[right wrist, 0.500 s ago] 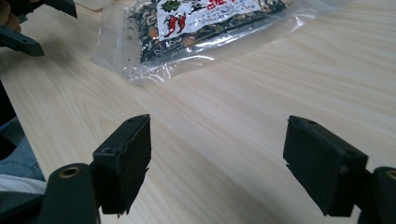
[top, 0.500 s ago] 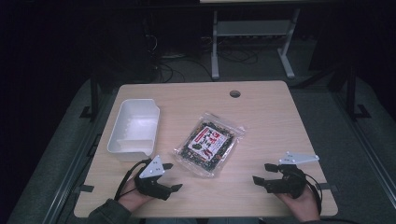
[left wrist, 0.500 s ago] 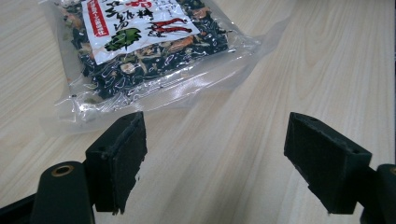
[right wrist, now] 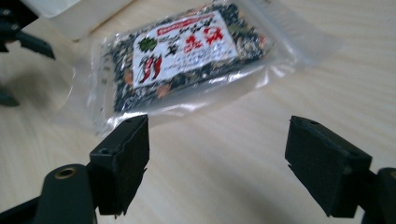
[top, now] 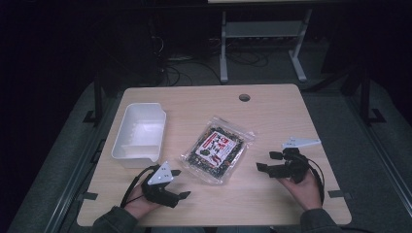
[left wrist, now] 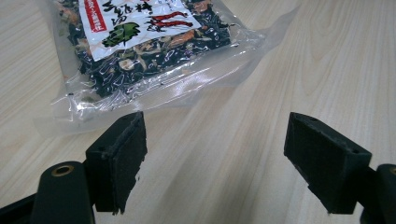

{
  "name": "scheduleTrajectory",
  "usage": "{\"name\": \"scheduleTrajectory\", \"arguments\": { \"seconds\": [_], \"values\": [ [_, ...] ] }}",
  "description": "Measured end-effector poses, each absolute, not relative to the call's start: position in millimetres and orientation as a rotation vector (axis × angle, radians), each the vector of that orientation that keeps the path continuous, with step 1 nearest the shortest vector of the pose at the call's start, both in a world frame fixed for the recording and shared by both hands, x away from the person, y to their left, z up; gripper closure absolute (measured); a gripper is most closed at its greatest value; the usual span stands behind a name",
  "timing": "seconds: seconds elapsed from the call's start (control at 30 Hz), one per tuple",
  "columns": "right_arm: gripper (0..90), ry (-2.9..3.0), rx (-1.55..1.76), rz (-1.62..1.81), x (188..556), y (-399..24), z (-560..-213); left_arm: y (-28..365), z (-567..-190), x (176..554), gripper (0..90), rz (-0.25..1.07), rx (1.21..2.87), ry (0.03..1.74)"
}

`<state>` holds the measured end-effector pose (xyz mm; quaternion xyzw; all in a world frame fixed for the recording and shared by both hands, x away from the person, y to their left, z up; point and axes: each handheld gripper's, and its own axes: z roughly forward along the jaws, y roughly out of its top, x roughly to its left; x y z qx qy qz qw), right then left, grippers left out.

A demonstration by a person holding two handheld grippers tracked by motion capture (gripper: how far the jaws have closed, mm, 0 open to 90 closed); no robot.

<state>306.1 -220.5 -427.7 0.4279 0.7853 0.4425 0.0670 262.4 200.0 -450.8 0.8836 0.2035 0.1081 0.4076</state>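
Left hand-held gripper (top: 178,183): jaws spread wide, nothing between them; right hand-held gripper (top: 266,161): likewise wide and empty; since half a second ago both sit where they were, so the approach has, by my judgement, not begun. Between the two, just ahead of each, lies the clear plastic packet of dark dried vegetables with a white-and-red label (top: 217,148), flat on the pale wooden worktop (top: 272,116); beyond the left one, an empty white rectangular plastic tub (top: 141,131).

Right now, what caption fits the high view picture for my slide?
Two open grippers, left gripper and right gripper, flank a clear snack bag beside a white tray.
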Motion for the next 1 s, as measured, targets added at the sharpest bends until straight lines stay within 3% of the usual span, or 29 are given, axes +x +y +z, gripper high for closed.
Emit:
{"name": "scheduleTrajectory", "arguments": {
  "seconds": [0.5,1.0],
  "values": [
    [23.1,2.29,1.433,1.345,367.4,-229.3,-420.9,201.4,-450.2,261.8,20.5,0.266,2.227,0.5],
    [25.9,2.367,1.569,1.13,432.5,-206.3,-420.6,203.7,-447.7,261.1,20.5,0.268,2.215,0.492]
  ]
}}
